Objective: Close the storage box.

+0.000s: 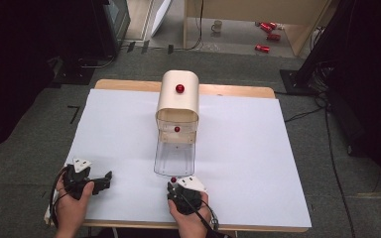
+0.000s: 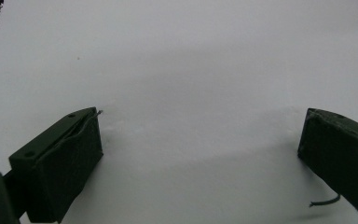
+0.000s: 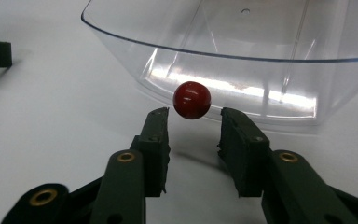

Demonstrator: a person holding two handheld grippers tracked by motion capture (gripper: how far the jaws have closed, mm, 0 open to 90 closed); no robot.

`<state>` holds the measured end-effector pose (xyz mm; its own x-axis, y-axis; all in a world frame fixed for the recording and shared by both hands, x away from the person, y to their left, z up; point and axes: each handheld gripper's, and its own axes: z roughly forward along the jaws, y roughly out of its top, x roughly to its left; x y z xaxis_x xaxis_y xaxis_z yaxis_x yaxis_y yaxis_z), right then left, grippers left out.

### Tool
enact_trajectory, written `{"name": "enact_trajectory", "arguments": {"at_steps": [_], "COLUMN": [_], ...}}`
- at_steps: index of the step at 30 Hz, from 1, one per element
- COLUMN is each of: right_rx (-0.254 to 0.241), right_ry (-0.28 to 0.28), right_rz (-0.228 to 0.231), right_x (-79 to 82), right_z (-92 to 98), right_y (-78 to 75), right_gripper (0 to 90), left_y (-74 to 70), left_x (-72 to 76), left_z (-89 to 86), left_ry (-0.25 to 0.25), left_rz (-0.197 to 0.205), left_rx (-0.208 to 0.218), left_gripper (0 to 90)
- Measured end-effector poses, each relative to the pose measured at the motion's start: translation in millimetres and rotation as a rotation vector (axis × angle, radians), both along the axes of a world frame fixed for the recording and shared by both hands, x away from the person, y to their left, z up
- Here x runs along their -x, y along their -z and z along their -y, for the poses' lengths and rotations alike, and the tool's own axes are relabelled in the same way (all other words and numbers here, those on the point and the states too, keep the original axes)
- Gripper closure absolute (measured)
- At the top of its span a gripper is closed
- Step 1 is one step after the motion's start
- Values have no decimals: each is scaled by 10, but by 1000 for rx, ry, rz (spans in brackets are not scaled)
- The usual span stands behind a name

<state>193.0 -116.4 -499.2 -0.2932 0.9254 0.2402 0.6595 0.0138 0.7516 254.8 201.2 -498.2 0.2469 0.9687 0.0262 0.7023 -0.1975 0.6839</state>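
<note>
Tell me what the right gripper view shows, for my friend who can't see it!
A round red knob on the front of a clear plastic drawer sits just ahead of the right gripper, whose two black jaws are open, one on each side of it. Below is a white tabletop.

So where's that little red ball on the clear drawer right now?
The red knob sits on the front of the pulled-out clear drawer, near the table's near edge, just ahead of the right gripper, whose open fingers don't touch it.

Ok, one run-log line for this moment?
left hand-held gripper: open, idle on table | right hand-held gripper: open at red knob | clear drawer: pulled out
</note>
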Motion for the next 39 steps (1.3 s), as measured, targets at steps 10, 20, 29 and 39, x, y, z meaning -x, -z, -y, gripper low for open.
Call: {"name": "enact_trajectory", "arguments": {"at_steps": [10,20,29,39], "right_rx": [-28,-40,-51,-56], "right_ry": [8,12,18,19], "right_rz": [29,50,81,85], "right_x": [35,34,-55,-231], "right_z": [26,60,84,98], "right_y": [-62,-141,-304,-356], "right_gripper": [747,750,750,750], "left_y": [0,0,0,0], "left_x": [0,0,0,0], "left_z": [0,0,0,0], "left_ry": [0,0,0,0], "left_rz": [0,0,0,0], "left_rx": [0,0,0,0], "left_gripper": [0,0,0,0]}}
